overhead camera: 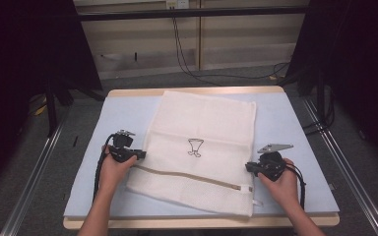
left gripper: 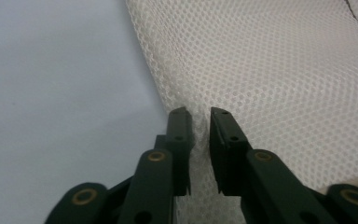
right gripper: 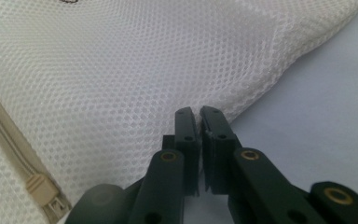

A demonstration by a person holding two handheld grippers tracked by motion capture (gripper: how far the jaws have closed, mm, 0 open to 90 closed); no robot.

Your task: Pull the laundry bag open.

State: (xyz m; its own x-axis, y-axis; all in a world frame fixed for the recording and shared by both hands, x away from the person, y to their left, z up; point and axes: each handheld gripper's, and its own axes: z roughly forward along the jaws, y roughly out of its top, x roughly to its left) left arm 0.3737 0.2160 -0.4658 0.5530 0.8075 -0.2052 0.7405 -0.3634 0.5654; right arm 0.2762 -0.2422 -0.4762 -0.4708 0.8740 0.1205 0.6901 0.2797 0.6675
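A white mesh laundry bag [overhead camera: 202,123] lies flat on the light blue table mat [overhead camera: 123,110], with a beige zipper [overhead camera: 187,176] across its near end and a small black drawing [overhead camera: 195,147] at its middle. My left gripper [overhead camera: 141,155] is at the bag's left edge. In the left gripper view the left gripper [left gripper: 199,114] is shut, with a fold of the mesh bag [left gripper: 270,70] pinched between the jaws. My right gripper [overhead camera: 248,168] is at the bag's right edge. In the right gripper view the right gripper [right gripper: 199,113] is shut on the rim of the mesh bag [right gripper: 121,74]. The zipper pull [right gripper: 42,189] lies at lower left.
The mat covers a wooden table [overhead camera: 202,91]; bare mat shows on both sides of the bag. Metal rails [overhead camera: 39,162] run along the floor at left and right. Cables [overhead camera: 187,64] lie on the floor beyond the table's far edge.
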